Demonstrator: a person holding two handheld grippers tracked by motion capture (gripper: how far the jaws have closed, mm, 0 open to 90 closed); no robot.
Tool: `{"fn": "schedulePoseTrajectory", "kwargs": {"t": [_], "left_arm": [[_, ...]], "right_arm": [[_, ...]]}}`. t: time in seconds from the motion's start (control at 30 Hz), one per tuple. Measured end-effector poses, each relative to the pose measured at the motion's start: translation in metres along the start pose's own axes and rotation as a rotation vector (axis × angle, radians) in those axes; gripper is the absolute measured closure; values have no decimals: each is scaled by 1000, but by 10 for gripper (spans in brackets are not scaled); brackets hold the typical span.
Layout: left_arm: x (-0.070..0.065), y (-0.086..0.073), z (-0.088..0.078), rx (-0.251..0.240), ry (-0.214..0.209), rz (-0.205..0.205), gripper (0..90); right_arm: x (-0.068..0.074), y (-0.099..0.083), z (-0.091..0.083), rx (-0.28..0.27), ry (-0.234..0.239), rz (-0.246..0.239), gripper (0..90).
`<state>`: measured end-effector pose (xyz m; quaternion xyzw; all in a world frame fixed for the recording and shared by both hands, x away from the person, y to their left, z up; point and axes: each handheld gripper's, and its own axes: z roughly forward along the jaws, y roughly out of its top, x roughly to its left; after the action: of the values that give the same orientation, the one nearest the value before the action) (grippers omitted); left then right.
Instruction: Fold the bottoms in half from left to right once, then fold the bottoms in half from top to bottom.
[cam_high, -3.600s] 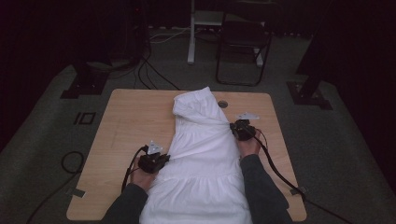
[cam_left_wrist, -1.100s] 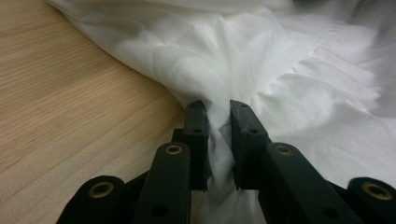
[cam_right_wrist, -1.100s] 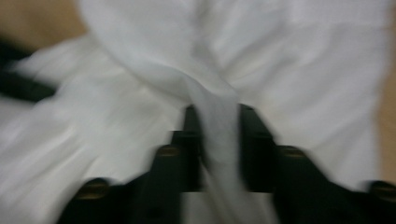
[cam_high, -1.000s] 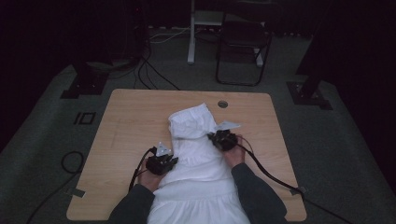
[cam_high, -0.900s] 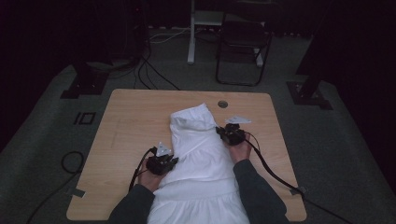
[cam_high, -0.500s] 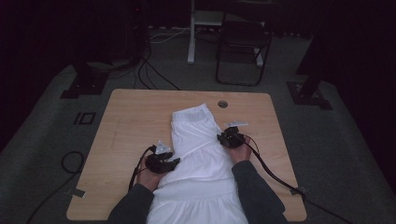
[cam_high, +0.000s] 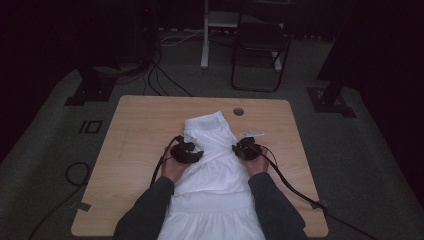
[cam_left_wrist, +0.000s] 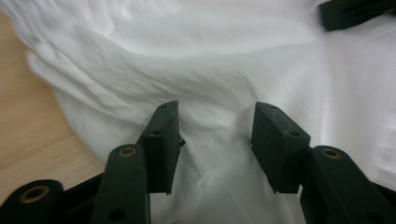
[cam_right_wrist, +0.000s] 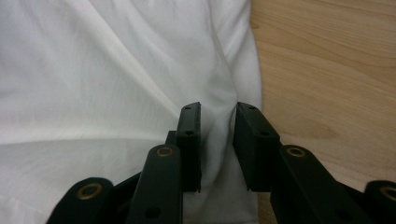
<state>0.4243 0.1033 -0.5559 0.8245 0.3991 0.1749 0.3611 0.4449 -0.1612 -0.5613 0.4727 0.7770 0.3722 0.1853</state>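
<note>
In the left gripper view the left gripper (cam_left_wrist: 215, 140) has its fingers (cam_left_wrist: 161, 140) standing fairly wide, a low ridge of the white garment (cam_left_wrist: 210, 56) lying between them without being pinched; these fingers have just been opening. In the right gripper view the right gripper (cam_right_wrist: 217, 144) shows its fingers (cam_right_wrist: 189, 140) narrow, with a fold of the garment (cam_right_wrist: 116, 70) standing in the slim gap at the cloth's edge; whether the pads press on it I cannot tell. They too have just been opening.

In the high view the left gripper (cam_high: 187, 152) sits at the garment's left edge and the right gripper (cam_high: 246, 149) at its right edge, both near the middle of the frame. The garment (cam_high: 215, 170) runs from the centre of the wooden surface (cam_high: 140, 125) down to its near edge at the bottom of the frame, between the person's dark sleeves (cam_high: 145, 215). A round hole (cam_high: 238, 111) lies in the surface just beyond the cloth's far end.
</note>
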Motion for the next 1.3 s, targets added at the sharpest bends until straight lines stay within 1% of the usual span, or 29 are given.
{"fn": "schedulePoseTrajectory", "kwargs": {"t": [0.07,0.17,0.3,0.37,0.47,0.53,0.67,0.73,0.8,0.97,1.0,1.03,1.07,1.1,1.13,1.17,1.2,1.23,1.27,1.3], "left_arm": [[-1,-3,-3,2,6,7,583],[-5,-9,-9,-2,8,13,617],[-17,-26,-21,-25,-3,27,618],[-23,-33,-28,-28,-17,35,617],[-28,-43,-37,-32,-34,48,617],[-31,-48,-41,-37,-43,48,616],[-33,-48,-43,-29,-42,57,616],[-34,-49,-43,-29,-39,61,616],[-34,-49,-43,-33,-43,54,616],[-33,-49,-42,-37,-45,53,616],[-33,-49,-42,-37,-45,53,616],[-33,-49,-42,-37,-45,53,616],[-33,-49,-42,-33,-43,61,616],[-33,-49,-42,-33,-43,61,616],[-33,-49,-42,-33,-43,61,616],[-33,-49,-42,-35,-47,55,616],[-33,-49,-42,-36,-47,56,616],[-33,-49,-42,-37,-47,56,616],[-33,-48,-42,-36,-46,57,615],[-34,-48,-42,-36,-45,56,615]], "right_arm": [[3,-6,-5,-3,12,-6,745],[8,-13,-12,-2,19,-18,772],[18,-27,-26,3,34,-34,784],[24,-34,-33,2,43,-47,784],[31,-45,-44,6,60,-51,784],[34,-51,-49,4,68,-51,784],[41,-59,-56,0,67,-66,785],[41,-60,-57,-3,74,-55,785],[39,-61,-57,-7,85,-44,786],[39,-60,-57,0,89,-40,779],[38,-59,-57,10,96,-31,750],[38,-59,-57,10,96,-31,750],[33,-54,-58,8,113,-18,609],[33,-54,-58,8,113,-18,609],[32,-52,-59,-5,117,-10,609],[32,-52,-59,-5,117,-10,576],[27,-40,-65,-69,124,-3,472],[26,-35,-66,-94,130,-10,431],[25,-28,-66,-103,141,-12,389],[25,-22,-65,-99,148,-22,350]]}}
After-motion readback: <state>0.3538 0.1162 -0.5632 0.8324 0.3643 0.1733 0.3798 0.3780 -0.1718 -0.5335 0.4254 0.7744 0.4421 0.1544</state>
